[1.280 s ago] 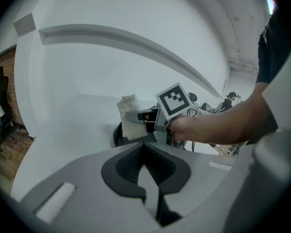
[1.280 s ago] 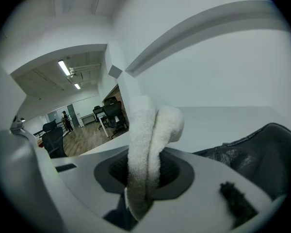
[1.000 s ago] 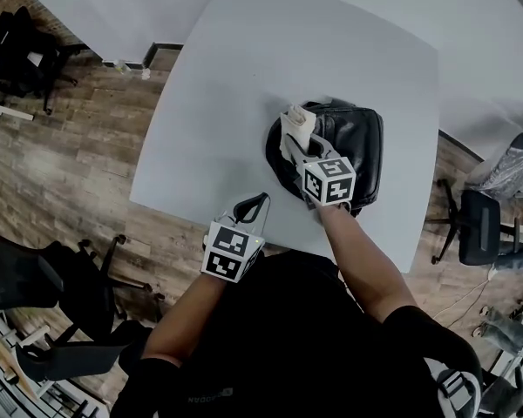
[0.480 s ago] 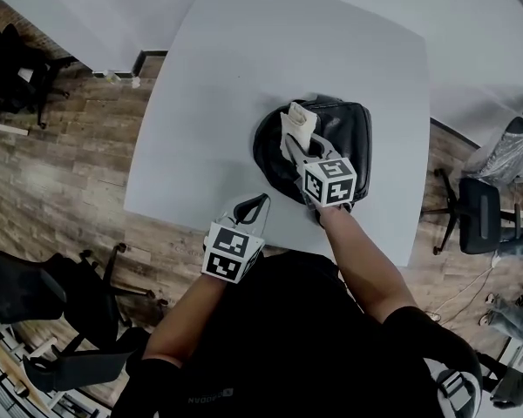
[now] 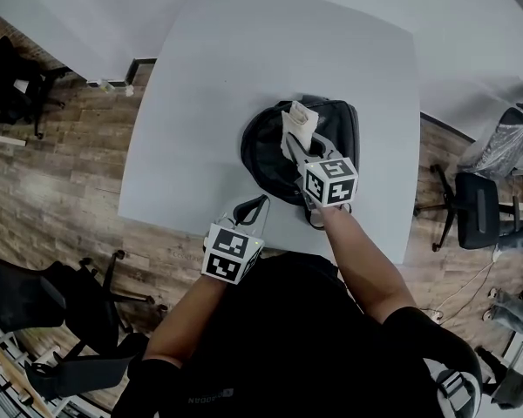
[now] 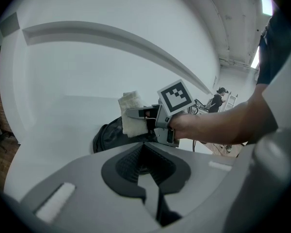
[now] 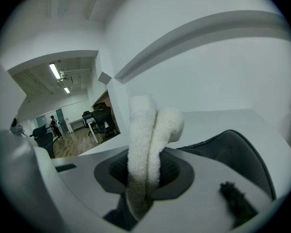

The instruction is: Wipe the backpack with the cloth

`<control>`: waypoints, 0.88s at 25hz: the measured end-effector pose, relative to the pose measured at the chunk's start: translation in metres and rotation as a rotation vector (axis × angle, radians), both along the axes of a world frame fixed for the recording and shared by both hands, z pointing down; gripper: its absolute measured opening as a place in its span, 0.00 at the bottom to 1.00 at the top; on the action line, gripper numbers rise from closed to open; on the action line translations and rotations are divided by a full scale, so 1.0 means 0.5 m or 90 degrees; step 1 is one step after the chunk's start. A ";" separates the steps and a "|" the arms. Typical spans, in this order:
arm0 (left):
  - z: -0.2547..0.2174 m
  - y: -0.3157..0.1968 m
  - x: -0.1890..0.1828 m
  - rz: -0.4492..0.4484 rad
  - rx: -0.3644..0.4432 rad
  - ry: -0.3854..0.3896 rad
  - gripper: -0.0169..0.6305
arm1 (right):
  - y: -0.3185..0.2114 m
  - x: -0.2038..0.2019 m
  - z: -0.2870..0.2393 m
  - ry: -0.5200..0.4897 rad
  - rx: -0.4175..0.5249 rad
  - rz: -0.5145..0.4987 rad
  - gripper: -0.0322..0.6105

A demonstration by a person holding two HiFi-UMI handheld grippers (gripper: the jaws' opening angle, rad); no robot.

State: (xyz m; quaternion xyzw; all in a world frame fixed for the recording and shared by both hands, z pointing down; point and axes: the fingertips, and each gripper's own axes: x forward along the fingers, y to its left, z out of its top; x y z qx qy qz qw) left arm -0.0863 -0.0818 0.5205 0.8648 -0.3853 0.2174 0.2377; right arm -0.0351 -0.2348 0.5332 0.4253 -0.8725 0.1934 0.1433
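Note:
A black backpack (image 5: 270, 151) lies flat on the white table (image 5: 244, 59), near its front edge. My right gripper (image 5: 295, 144) is over the backpack's middle, shut on a folded white cloth (image 5: 298, 127) that stands up between the jaws. In the right gripper view the cloth (image 7: 150, 140) fills the jaws and the backpack (image 7: 233, 152) lies just below right. My left gripper (image 5: 251, 207) hangs shut and empty at the table's front edge, left of the backpack. The left gripper view shows the backpack (image 6: 109, 132), the cloth (image 6: 130, 111) and the hand holding the right gripper.
Wood floor surrounds the table. Black office chairs stand at the left (image 5: 35, 294), far left (image 5: 17, 85) and right (image 5: 475, 216). A white wall rises behind the table. A person (image 6: 216, 99) stands far off in the left gripper view.
The backpack and table have slid left in the head view, so the right gripper with the cloth now sits further toward the backpack's right side. The left gripper has not moved.

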 end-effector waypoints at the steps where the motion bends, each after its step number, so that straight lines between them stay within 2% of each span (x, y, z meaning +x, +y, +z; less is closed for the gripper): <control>1: -0.001 0.000 0.005 0.001 0.001 0.000 0.04 | -0.001 0.007 -0.004 -0.002 0.001 0.002 0.19; 22: -0.013 -0.001 0.126 0.042 0.008 0.003 0.04 | -0.009 0.157 -0.091 -0.033 0.043 0.046 0.19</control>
